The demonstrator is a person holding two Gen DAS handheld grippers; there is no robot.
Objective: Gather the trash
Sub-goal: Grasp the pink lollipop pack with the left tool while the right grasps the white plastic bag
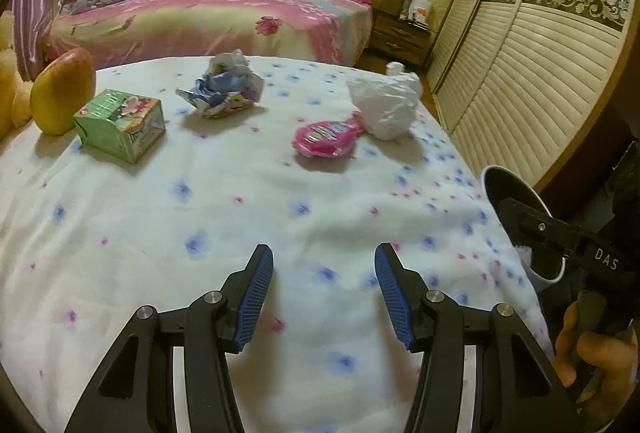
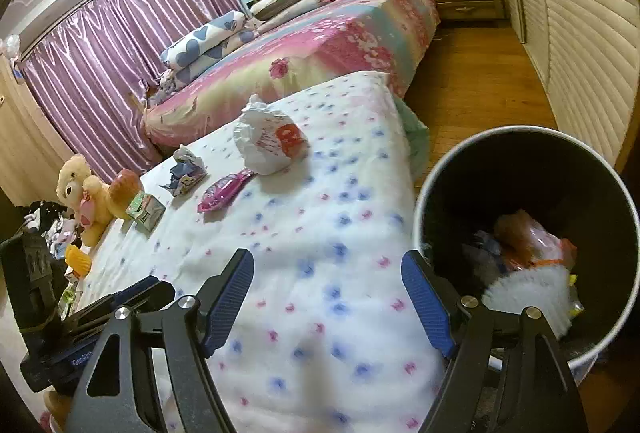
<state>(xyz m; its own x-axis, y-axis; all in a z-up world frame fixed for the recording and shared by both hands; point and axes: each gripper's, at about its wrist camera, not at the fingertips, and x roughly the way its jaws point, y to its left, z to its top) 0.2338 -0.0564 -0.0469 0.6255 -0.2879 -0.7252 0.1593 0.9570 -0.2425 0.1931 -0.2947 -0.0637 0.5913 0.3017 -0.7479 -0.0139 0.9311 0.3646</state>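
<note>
On the white flowered blanket [image 1: 248, 217] lie a crumpled blue-and-white wrapper [image 1: 224, 89], a flat pink wrapper [image 1: 326, 139] and a crumpled white plastic bag [image 1: 386, 101]. A green carton [image 1: 120, 123] stands at the left. My left gripper [image 1: 324, 253] hovers open over bare blanket, well short of them. The right gripper [image 2: 328, 261] is open too, with nothing between its fingers, at the blanket's near right edge. Just right of it stands a black bin [image 2: 520, 132] with trash [image 2: 528, 245] inside. From this side the white bag [image 2: 272, 145], pink wrapper [image 2: 224, 191] and blue wrapper [image 2: 184, 173] lie farther back.
A yellow-red fruit [image 1: 62, 93] sits behind the carton, a teddy bear [image 2: 80, 189] beside it. Behind the blanket is a pink bed [image 1: 224, 21] with pillows and a purple curtain [image 2: 120, 45]. A louvred wardrobe [image 1: 532, 65], a nightstand [image 1: 400, 35] and wooden floor [image 2: 472, 81] lie to the right.
</note>
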